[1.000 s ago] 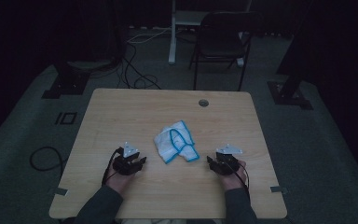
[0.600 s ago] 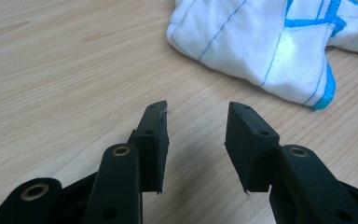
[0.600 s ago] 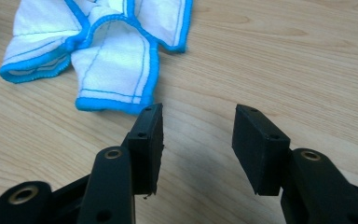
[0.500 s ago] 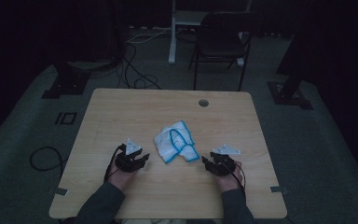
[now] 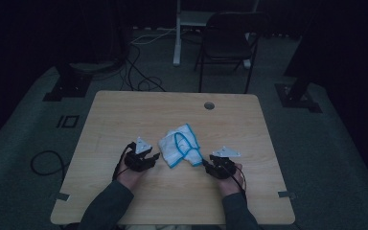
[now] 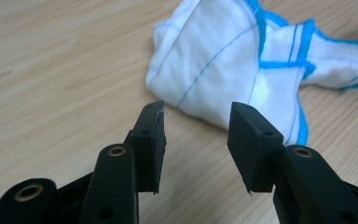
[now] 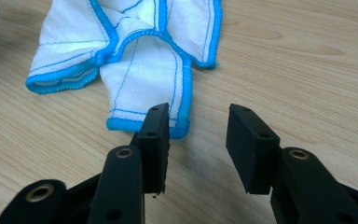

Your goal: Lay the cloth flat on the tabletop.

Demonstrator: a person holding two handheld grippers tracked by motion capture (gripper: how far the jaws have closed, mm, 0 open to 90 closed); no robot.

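- Table [image 5: 124, 115]: light wood top, seen from above; a round hole [image 5: 209, 105] lies near its far edge.
- Cloth [image 5: 179, 146]: white with blue hems, crumpled, lying flat on the table slightly nearer the person than centre, between the two grippers.
- Left gripper [image 5: 154, 156]: held in the person's left hand [image 5: 132, 175], forearm entering from the lower edge and angled inward; the gripper points toward the cloth's left edge. In the left gripper view [image 6: 196, 135] the jaws stand apart, having just been opening, with nothing between them; their tips sit just short of the cloth's near fold [image 6: 223, 70], above the bare wood.
- Right gripper [image 5: 206, 165]: held in the person's right hand [image 5: 230, 182], forearm angled inward likewise; it points toward the cloth's near right corner. In the right gripper view [image 7: 198, 135] the jaws stand apart, having just been closing; one jaw overlaps the blue-hemmed corner [image 7: 144, 122], but the pads do not press on it.
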